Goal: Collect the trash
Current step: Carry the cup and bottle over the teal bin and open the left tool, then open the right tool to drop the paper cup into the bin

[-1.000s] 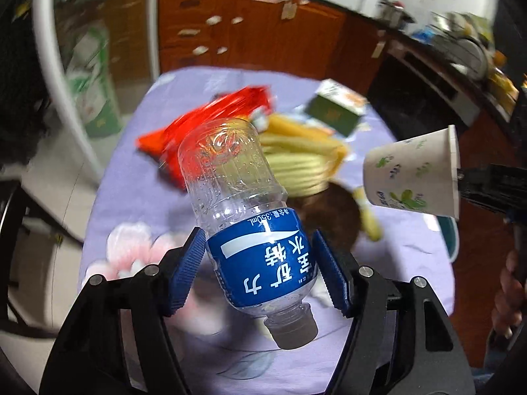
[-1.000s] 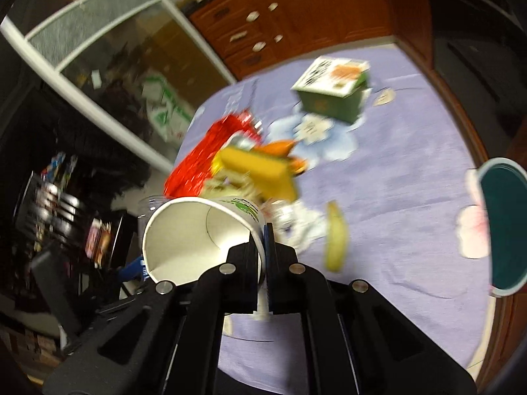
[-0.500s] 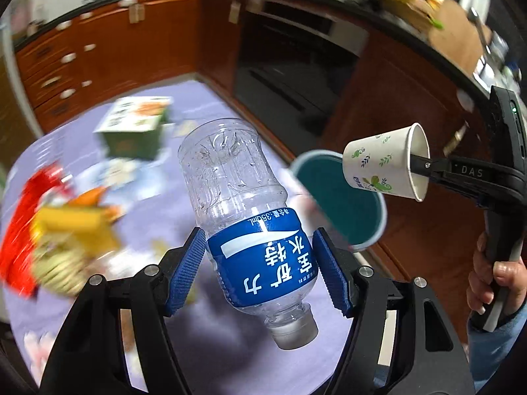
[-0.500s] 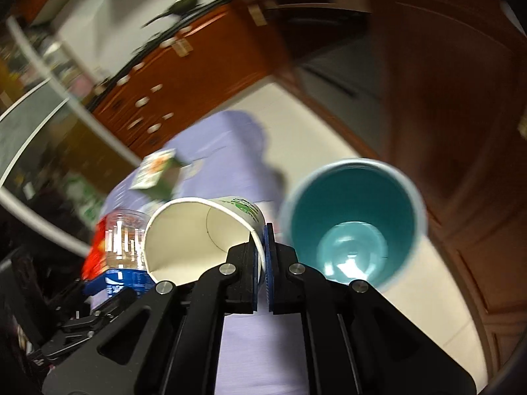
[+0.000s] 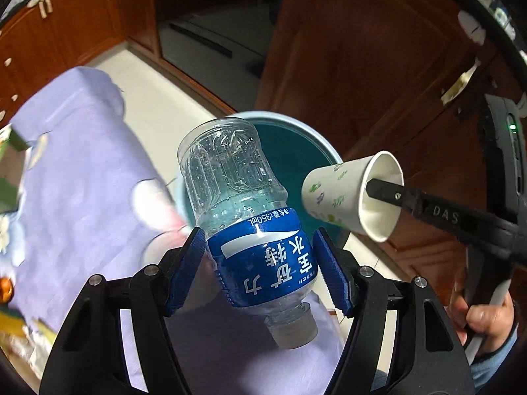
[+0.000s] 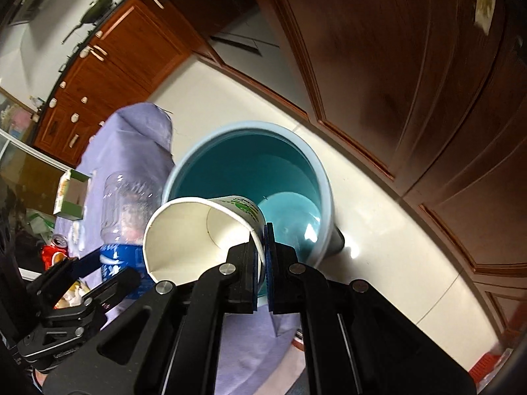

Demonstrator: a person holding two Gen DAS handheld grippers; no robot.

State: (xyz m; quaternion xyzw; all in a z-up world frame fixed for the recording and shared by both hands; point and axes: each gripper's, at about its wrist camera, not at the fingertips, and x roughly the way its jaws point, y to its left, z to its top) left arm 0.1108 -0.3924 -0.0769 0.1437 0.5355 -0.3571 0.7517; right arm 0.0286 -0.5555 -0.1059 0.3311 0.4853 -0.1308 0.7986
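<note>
Drop-off step — left gripper [image 5: 258, 265] fingers clamp the bottle [image 5: 245, 223], right gripper [image 6: 262, 251] fingers pinch the paper cup [image 6: 201, 233] rim, both seemingly above the teal bin [image 6: 324, 194] beside the bench's edge — next, let go.

Clear capped bottle [image 5: 250, 230] and tipped paper cup [image 5: 352, 197] over seemingly empty teal bin [image 6: 324, 191]

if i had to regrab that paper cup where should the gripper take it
Grip the paper cup at its rim wall, one finger inside the open mouth and one outside, coming from the mouth end. The thin wall fits shut fingers, as the right hand-held gripper shows.
</note>
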